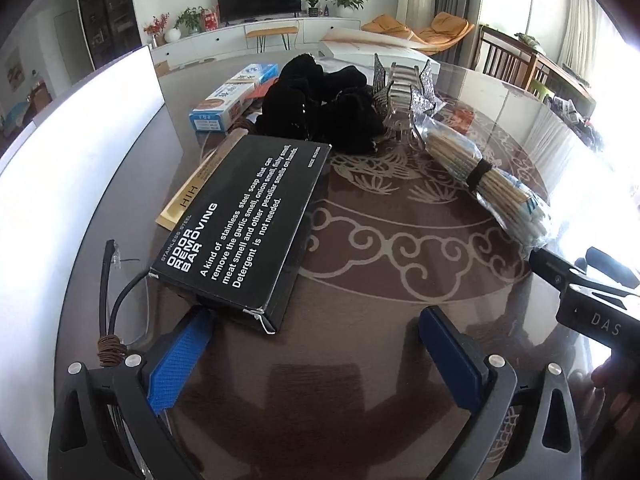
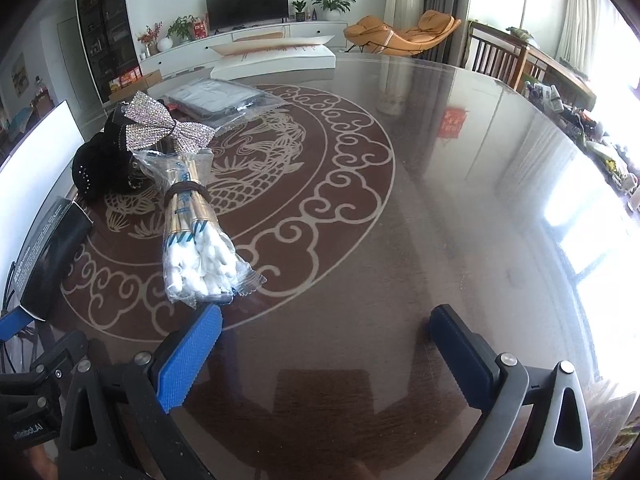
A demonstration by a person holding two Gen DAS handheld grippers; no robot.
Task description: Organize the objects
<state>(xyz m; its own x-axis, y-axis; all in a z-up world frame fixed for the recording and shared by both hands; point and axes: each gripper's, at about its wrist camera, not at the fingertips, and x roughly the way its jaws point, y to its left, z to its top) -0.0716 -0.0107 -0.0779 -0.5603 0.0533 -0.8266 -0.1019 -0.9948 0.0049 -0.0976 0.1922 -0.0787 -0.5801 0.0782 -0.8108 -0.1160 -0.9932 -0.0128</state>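
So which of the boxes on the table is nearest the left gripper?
The black odor removing bar box: its torn corner lies just ahead of the left gripper, by its left fingertip. The blue and white box lies much farther back, beside the black fabric.

On the tabletop [image 2: 440, 184] are counted: one black box [image 1: 244, 224], one blue-and-white box [image 1: 234, 98], one gold box [image 1: 200, 180], one bag of cotton swabs [image 2: 196, 232], one rhinestone bow [image 2: 160, 128], one clear-wrapped grey packet [image 2: 224, 100], and one black fabric heap [image 1: 320, 108].
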